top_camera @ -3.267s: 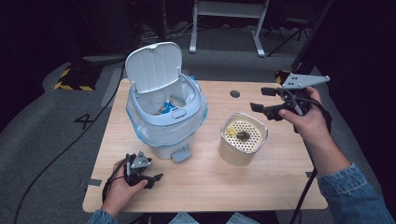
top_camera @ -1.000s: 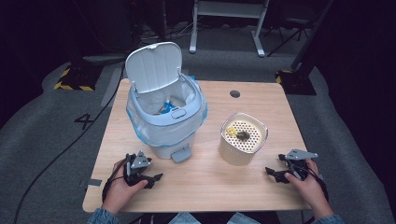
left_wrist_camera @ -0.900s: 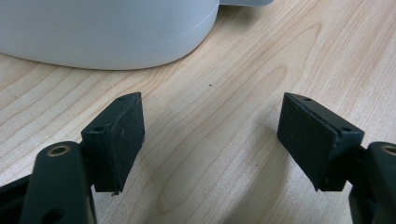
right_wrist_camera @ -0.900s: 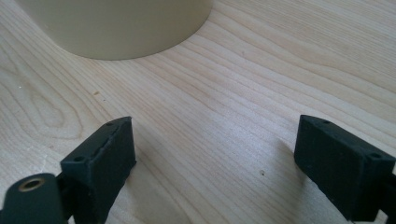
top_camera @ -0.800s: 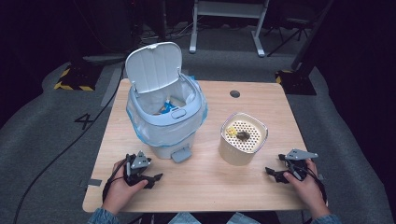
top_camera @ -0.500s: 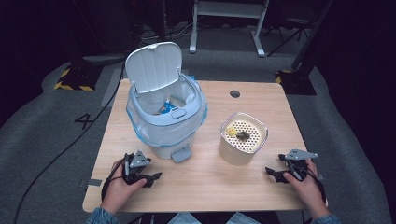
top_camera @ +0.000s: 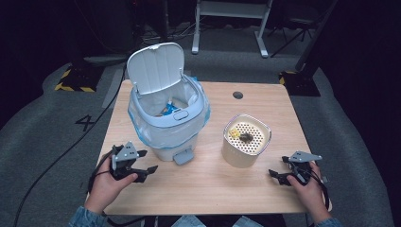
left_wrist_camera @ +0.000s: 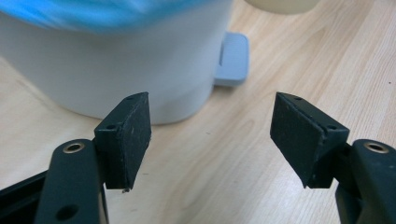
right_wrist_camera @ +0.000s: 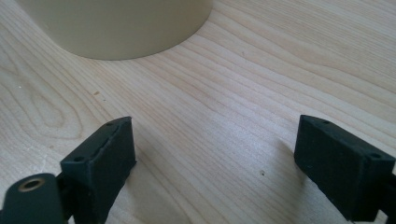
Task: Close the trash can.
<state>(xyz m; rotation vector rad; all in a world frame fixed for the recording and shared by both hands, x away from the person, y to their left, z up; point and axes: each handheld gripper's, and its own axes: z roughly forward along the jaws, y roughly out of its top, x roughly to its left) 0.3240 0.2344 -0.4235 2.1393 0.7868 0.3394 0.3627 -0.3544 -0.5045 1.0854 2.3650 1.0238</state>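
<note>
Left gripper [top_camera: 144, 163], jaws spread on nothing after closing slightly, hovers just beside the front of the white bin [top_camera: 166, 125], near its pedal [left_wrist_camera: 232, 58]. Right gripper [top_camera: 282, 171], jaws also spread and empty, sits low over the table [top_camera: 208, 189], well right of the bin, near the beige perforated-lid container [top_camera: 246, 140].

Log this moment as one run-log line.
left gripper: open, empty, near bin | right gripper: open, empty, near beige container | bin lid: up | table
</note>
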